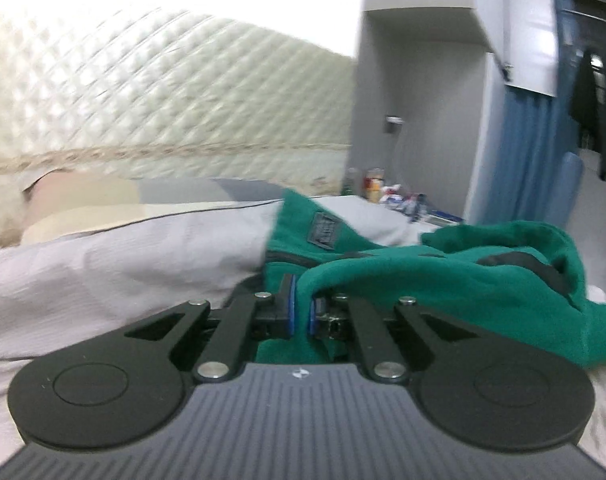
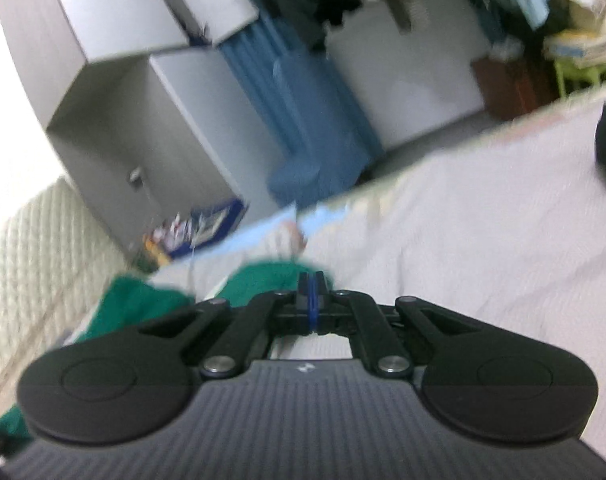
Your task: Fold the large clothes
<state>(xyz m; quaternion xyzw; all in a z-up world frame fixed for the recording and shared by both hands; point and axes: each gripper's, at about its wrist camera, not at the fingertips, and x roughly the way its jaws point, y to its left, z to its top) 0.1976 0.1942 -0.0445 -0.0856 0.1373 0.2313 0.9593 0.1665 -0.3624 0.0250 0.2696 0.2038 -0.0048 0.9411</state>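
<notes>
My left claw (image 1: 301, 312) is clamped on a fold of the green fleece garment (image 1: 443, 276), which drapes rightward over the pale bedspread (image 1: 103, 272). My right claw (image 2: 311, 300) is pinched tight on the same fleece's edge. Open bedspread lies right; far off, grey cabinets (image 2: 151, 120) and a blue curtain (image 2: 303, 112).

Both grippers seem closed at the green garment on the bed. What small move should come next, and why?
Probably lift both a little and draw them apart. The left gripper pinches a fold of the green garment, which lies bunched on the bed. The right gripper is shut at its edge, though blur hides the hold. Spreading should flatten it for folding.
</notes>
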